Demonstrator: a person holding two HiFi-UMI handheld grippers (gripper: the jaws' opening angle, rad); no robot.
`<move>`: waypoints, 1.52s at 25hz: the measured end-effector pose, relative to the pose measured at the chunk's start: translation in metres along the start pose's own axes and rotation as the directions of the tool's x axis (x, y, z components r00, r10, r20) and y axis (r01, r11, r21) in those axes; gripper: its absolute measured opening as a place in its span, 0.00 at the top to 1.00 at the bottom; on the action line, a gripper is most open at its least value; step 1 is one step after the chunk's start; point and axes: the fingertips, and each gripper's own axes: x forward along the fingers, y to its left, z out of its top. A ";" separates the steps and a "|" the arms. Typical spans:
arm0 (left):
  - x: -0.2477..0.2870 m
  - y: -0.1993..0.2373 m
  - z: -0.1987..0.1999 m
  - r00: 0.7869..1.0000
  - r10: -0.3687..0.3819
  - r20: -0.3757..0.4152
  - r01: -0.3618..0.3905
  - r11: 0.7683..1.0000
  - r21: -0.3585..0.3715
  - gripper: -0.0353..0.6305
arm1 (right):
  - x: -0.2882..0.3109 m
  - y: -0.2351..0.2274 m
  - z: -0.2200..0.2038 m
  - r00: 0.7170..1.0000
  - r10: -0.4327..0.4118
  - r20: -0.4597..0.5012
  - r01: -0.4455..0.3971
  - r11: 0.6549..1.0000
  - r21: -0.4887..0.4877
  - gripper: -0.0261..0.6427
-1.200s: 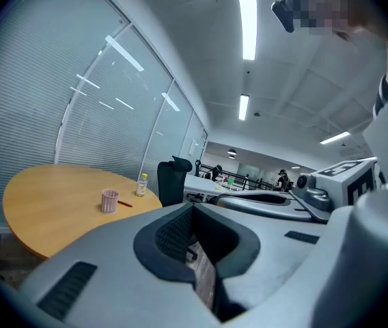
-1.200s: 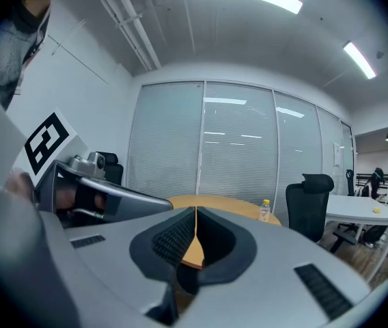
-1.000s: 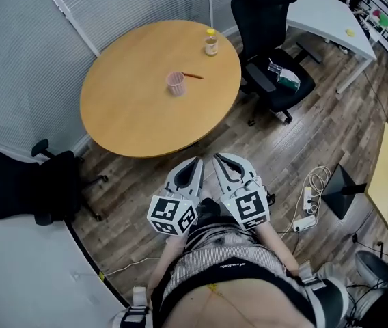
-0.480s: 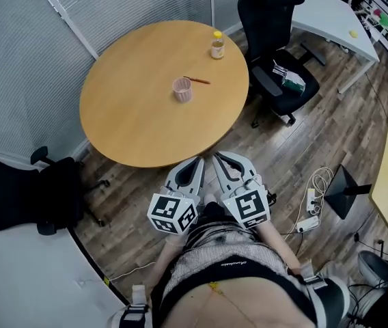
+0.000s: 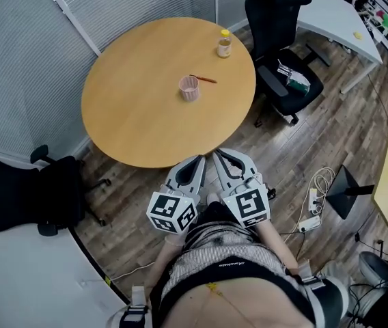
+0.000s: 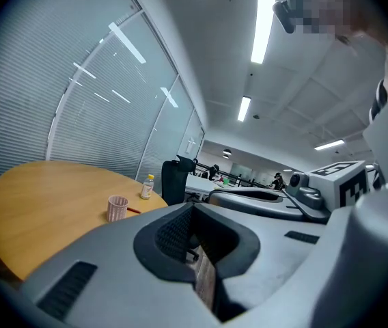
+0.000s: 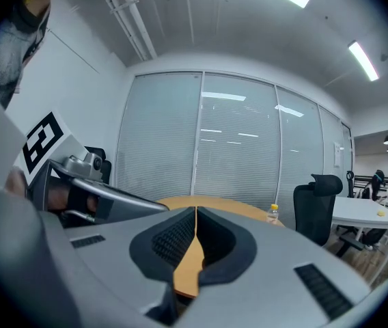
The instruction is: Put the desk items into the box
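Wood flooring (image 5: 296,142) spreads below us. Our left gripper (image 5: 196,162) and right gripper (image 5: 219,158) sit side by side, both clenched on nothing, tips near the round worktop's (image 5: 132,121) closest rim. Farther out on it stands a pink cup (image 5: 189,87) with a red pen (image 5: 203,79) just beside it, and a small bottle (image 5: 225,44) near the far edge.

The round table (image 5: 146,115) (wooden) carries cup (image 5: 189,87), pen (image 5: 203,79), bottle (image 5: 225,44).

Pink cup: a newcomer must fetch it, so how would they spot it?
Find the round wooden table. Near its middle stands the small pink ribbed cup, a thin red pencil beside it. Unlike the yellow-capped bottle at the far edge, it is pink and open-topped.
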 end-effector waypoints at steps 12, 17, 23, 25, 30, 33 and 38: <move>0.002 0.019 -0.004 0.999 0.041 0.002 -0.041 0.998 -0.050 0.95 | 0.015 0.005 -0.006 0.998 0.051 -0.031 -0.051 0.999 -0.003 0.93; 0.021 0.029 0.006 0.998 0.066 0.010 -0.065 0.997 -0.045 0.95 | 0.032 -0.012 0.000 0.997 0.078 -0.018 -0.078 0.997 -0.007 0.93; 0.056 0.043 0.024 0.997 0.080 0.020 -0.080 0.996 -0.036 0.95 | 0.060 -0.039 0.010 0.994 0.107 -0.001 -0.107 0.994 -0.019 0.93; 0.069 0.047 0.031 0.996 0.086 0.026 -0.085 0.996 -0.036 0.95 | 0.069 -0.051 0.012 0.993 0.117 0.000 -0.117 0.993 -0.021 0.93; 0.094 0.055 0.044 0.994 0.106 0.033 -0.105 0.994 -0.038 0.95 | 0.087 -0.077 0.019 0.991 0.136 0.003 -0.136 0.991 -0.017 0.93; 0.112 0.060 0.050 0.992 0.119 0.030 -0.118 0.992 -0.038 0.95 | 0.097 -0.094 0.021 0.989 0.147 0.005 -0.147 0.989 -0.022 0.93; 0.134 0.060 0.054 0.990 0.134 0.032 -0.133 0.990 -0.044 0.95 | 0.106 -0.113 0.018 0.985 0.175 -0.010 -0.175 0.984 -0.022 0.93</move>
